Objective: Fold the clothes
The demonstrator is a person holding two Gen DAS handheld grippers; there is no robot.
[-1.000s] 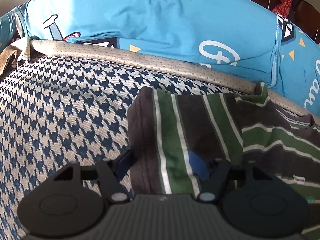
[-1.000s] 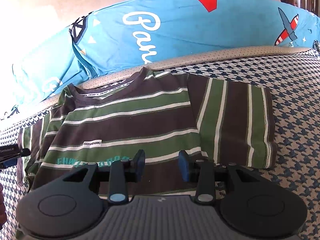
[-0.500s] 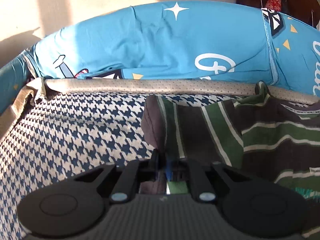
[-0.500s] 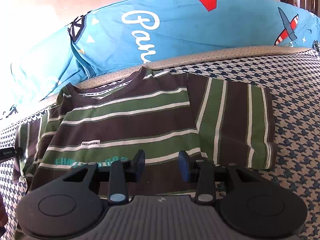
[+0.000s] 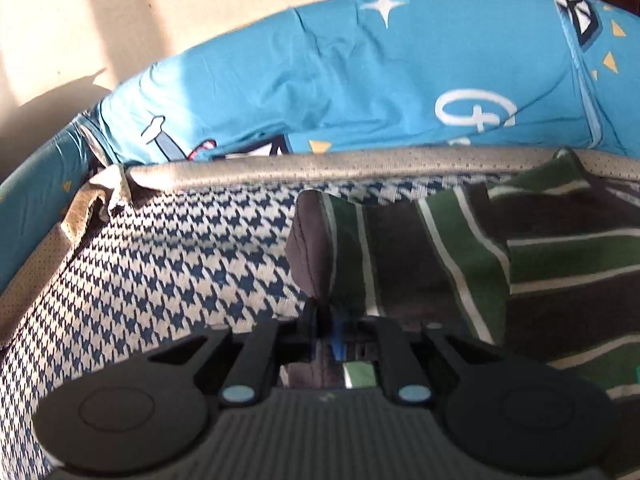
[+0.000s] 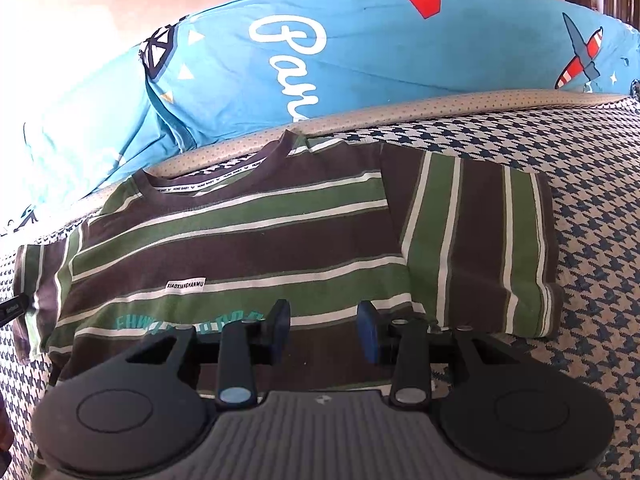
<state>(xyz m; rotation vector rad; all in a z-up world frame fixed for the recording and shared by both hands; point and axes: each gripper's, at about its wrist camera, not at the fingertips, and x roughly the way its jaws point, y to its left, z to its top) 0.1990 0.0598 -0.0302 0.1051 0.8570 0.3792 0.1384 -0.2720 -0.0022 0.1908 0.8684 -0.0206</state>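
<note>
A brown, green and white striped T-shirt [image 6: 248, 240] lies face up on a houndstooth cover [image 6: 592, 320], collar toward the blue pillows. Its right sleeve [image 6: 480, 240] lies flat on the cover. In the left wrist view, my left gripper [image 5: 326, 326] is shut on the left sleeve [image 5: 360, 256], which is lifted off the cover at its hem. That same gripper's tip [image 6: 14, 308] shows at the left edge of the right wrist view. My right gripper [image 6: 324, 326] hovers open over the shirt's lower front, nothing between its fingers.
Blue printed pillows [image 5: 360, 80] [image 6: 360, 52] run along the back behind a beige piped edge [image 5: 320, 164]. Bare houndstooth cover [image 5: 160, 272] stretches left of the shirt. A sunlit wall [image 5: 140, 12] rises behind.
My left gripper closed on the left sleeve's hem and has lifted it, drawing the sleeve up off the cover. The right gripper has stayed open in place.
</note>
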